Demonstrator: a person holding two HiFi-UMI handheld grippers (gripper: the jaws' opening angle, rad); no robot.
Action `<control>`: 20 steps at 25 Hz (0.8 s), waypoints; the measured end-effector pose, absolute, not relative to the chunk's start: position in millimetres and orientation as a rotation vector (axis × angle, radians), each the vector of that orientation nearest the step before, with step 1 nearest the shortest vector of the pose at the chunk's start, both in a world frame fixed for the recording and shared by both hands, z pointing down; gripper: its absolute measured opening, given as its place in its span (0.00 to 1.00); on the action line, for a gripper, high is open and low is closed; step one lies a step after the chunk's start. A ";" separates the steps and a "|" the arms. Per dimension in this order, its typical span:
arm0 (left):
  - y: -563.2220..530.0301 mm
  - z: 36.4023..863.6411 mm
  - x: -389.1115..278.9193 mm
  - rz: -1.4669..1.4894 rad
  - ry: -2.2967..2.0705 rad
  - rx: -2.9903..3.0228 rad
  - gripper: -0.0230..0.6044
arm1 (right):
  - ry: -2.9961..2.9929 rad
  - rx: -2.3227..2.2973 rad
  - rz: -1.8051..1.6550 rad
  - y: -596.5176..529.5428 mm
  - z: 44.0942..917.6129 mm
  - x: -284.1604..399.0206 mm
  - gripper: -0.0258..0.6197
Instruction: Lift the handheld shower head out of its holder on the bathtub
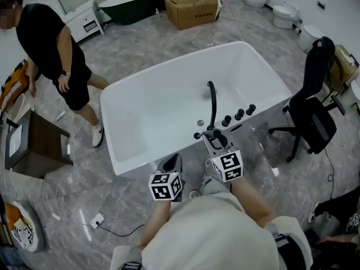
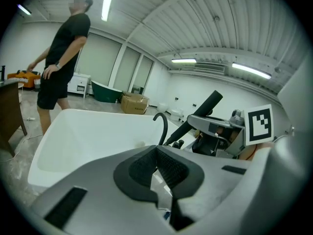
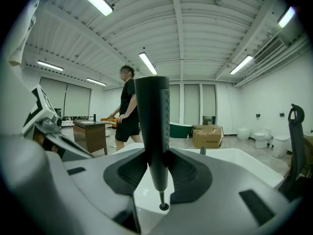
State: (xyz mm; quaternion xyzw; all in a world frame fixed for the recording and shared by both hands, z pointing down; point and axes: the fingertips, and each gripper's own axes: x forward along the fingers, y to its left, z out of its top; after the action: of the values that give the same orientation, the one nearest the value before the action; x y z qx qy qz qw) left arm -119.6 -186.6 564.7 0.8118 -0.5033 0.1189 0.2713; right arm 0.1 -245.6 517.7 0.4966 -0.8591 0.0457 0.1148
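Right gripper (image 3: 157,156) clamps shower head (image 3: 152,112) at bathtub's (image 1: 163,100) near rim; left gripper (image 2: 156,156) closed, empty.
Tapered handle may slip from the grip onto bathtub; a hose, seemingly out of view, could tug.

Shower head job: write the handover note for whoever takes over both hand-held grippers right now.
Right hand-held gripper: shut on the shower head, gripping its handle, which stands upright.
Left hand-held gripper: jaws together, empty, beside the right one at the near rim of the bathtub.
Done: the shower head's lower end hangs free above the tub, so it looks out of its holder. I cannot pick out the holder itself.
Left: probably only to carry it clear, minding the spout just beyond.
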 end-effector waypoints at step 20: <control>-178.6 553.0 -126.1 0.318 -1.382 2.236 0.07 | -2.663 1.629 -0.027 -196.8 415.6 13.9 0.26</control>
State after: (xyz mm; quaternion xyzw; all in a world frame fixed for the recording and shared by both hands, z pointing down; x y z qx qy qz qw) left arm -126.1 -178.6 553.0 0.8189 -0.5061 0.1165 0.2444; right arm 13.9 -196.8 415.6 0.5216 -0.8531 -0.0086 0.0099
